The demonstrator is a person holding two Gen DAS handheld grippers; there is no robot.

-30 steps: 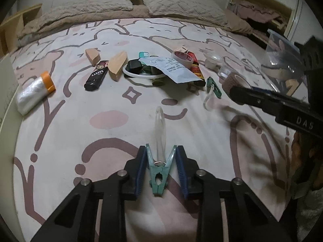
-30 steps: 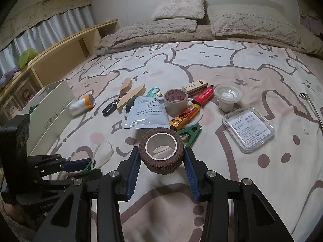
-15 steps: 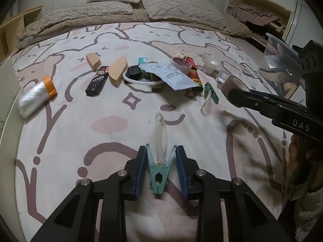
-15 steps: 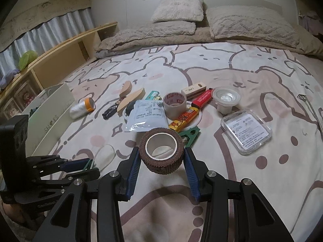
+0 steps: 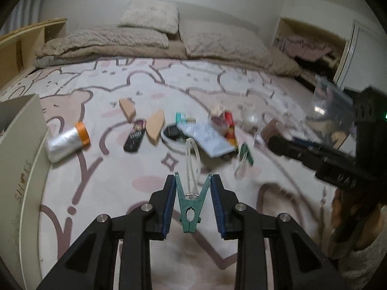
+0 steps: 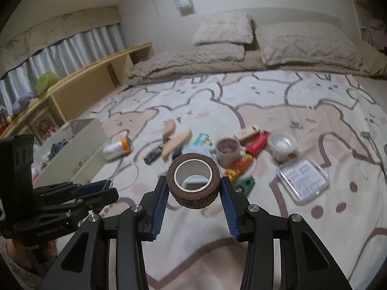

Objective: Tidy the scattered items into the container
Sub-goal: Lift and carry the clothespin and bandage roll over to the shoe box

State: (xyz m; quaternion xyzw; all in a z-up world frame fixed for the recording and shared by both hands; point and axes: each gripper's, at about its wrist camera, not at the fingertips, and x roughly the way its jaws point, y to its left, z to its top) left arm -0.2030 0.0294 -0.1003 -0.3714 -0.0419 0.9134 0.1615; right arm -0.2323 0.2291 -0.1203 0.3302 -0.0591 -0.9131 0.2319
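My left gripper [image 5: 193, 194] is shut on a green clothespin [image 5: 190, 204] with a clear plastic loop, held above the patterned bed cover. My right gripper [image 6: 193, 188] is shut on a brown bandage roll [image 6: 193, 180], also lifted. The white open box [image 6: 75, 145] stands at the left edge of the bed; it also shows in the left wrist view [image 5: 17, 149]. Scattered items lie mid-bed: a silver roll with an orange end [image 5: 67, 141], wooden wedges [image 5: 154, 126], a white pouch [image 5: 208, 139], a tape roll [image 6: 227, 149].
A clear lidded tray [image 6: 303, 178] and a white cup [image 6: 281, 145] lie at the right. A second green clothespin [image 5: 246, 154] lies near the pouch. Pillows [image 6: 225, 30] and a folded blanket are at the far end. A wooden shelf [image 6: 79, 84] runs along the left.
Both grippers have risen and tilted up with their loads. The views now take in more of the room and the white box at the left.
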